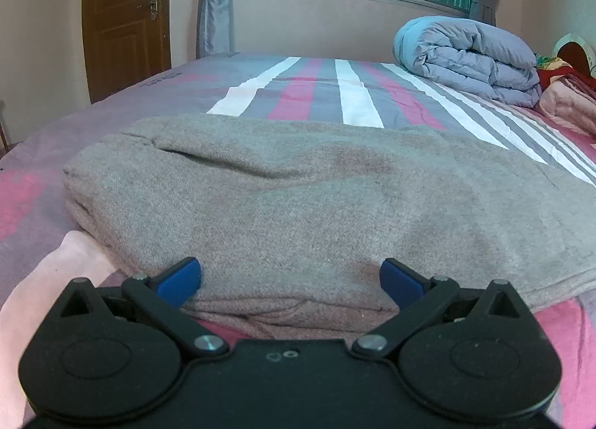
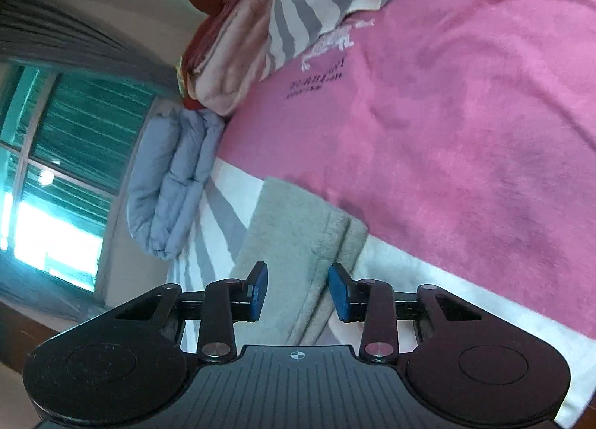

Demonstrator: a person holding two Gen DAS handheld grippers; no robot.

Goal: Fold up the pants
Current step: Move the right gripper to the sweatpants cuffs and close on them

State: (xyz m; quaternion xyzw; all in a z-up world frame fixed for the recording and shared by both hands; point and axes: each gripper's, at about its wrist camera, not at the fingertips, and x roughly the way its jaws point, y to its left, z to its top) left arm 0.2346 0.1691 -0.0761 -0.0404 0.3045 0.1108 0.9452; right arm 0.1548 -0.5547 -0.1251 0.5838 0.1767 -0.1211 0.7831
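Left wrist view: the pants (image 1: 298,198) lie on the bed (image 1: 316,94) as a thick, layered bundle, a fold line running across the top. The left gripper (image 1: 289,278) sits low at the near edge with its fingers (image 1: 178,280) wide apart, one at each side of the stacked layers, not clamped. To do this step well, I judge it should catch all layers of that edge at once, close firmly, and lift evenly so the bundle does not slip open.

Right wrist view: the camera is rolled sideways. The right gripper (image 2: 298,291) hangs over an end of the pants (image 2: 298,242), fingers (image 2: 341,293) apart, with a seamed edge between them; whether they touch the cloth I cannot tell. It should bite at the same depth as the other side.

No containers show; only a rolled duvet (image 2: 171,183) and pillows (image 2: 231,71) lie further up the bed.
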